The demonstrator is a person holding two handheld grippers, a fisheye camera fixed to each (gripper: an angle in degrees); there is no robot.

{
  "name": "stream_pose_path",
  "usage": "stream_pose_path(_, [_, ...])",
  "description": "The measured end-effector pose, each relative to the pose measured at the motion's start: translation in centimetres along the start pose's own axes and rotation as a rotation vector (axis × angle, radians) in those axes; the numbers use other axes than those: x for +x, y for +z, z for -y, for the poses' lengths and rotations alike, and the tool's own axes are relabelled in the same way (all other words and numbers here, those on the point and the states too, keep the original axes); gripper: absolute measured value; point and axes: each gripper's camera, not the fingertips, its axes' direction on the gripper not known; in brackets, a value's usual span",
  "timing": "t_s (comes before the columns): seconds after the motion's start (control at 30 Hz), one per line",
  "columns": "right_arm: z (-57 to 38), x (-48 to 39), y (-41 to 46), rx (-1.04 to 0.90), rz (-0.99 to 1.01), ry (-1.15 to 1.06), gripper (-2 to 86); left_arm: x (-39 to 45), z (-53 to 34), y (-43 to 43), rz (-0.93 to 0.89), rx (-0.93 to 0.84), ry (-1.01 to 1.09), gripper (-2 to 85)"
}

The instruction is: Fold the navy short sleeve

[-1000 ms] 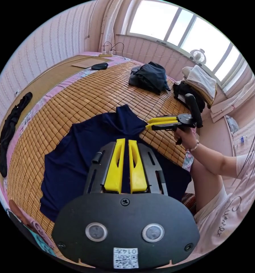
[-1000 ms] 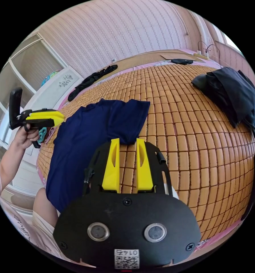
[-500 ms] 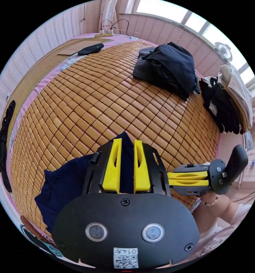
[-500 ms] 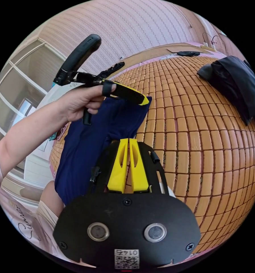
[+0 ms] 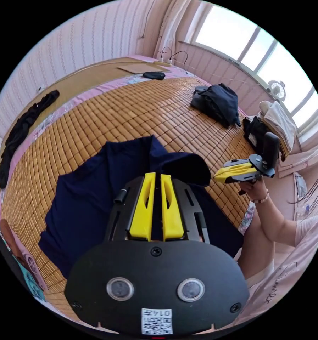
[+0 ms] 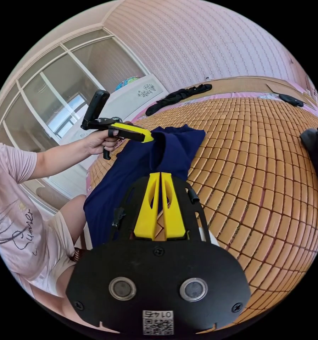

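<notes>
The navy short sleeve [image 5: 84,198] is lying on the bamboo mat [image 5: 105,117], one sleeve lifting between the left gripper [image 5: 155,177] jaws (clamped); the right gripper [image 6: 161,176] jaws are sitting together just beside it.

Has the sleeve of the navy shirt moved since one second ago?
Yes. The sleeve then lay out flat on the bamboo mat; now it is folded inward over the shirt body, beside the left claw.

a bamboo mat [image 5: 105,117] covers the bed. on it, a dark heap of clothes [image 5: 215,102] lies at two o'clock, a black garment [image 5: 24,124] stretches at nine, a small fan [image 5: 277,90] by the window.
</notes>
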Motion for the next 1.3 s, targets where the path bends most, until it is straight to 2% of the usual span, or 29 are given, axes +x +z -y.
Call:
stream_pose_path(0.2, [-0.6,-0.2,3.4,-0.035,-0.048,-0.008,0.3,-4.9,-3.5,0.7,-0.018,-0.055,-0.163,6.5])
stream_pose_path(0.33, [-0.5,-0.9,7.1,-0.083,-0.080,-0.031,0.3,-4.6,-2.1,1.2,-0.007,-0.035,-0.159,6.5])
stream_pose_path(0.43, [-0.6,-1.7,10.5,-0.102,-0.194,-0.029,0.2,-4.3,0.4,2.5,0.022,-0.051,-0.143,6.4])
stream_pose_path(0.57, [-1.1,-1.6,16.5,-0.287,-0.277,-0.040,-0.1,-4.0,2.5,5.9,0.143,-0.190,-0.100,5.4])
stream_pose_path(0.63, [-1.6,-1.5,17.1,-0.277,-0.297,-0.062,-0.1,-4.2,2.4,5.2,0.116,-0.159,-0.097,3.4])
stream_pose_path(0.77, [-2.8,-0.5,18.3,-0.285,-0.301,-0.063,-0.2,-4.8,1.1,1.8,0.098,-0.085,-0.119,0.4])
stream_pose_path(0.87, [-3.5,0.8,19.4,-0.281,-0.267,-0.032,-0.2,-5.4,0.3,1.7,0.076,-0.125,-0.133,2.0])
stream_pose_path(1.03, [-4.9,1.6,21.1,-0.316,-0.159,-0.062,-0.2,-8.0,-0.8,-1.9,-0.021,-0.058,-0.251,4.9])
stream_pose_path(1.1, [-6.0,0.9,22.6,-0.387,-0.080,-0.131,-0.2,-8.3,-2.9,-6.0,-0.027,0.021,-0.238,4.8])
stream_pose_path(1.17, [-6.9,0.4,23.6,-0.416,-0.097,-0.152,-0.2,-8.6,-5.5,-9.3,-0.019,0.060,-0.237,4.7])
stream_pose_path(1.3, [-7.4,-1.9,24.6,-0.367,-0.143,-0.205,-0.1,-10.1,-15.1,-17.5,0.079,0.149,-0.255,4.9])
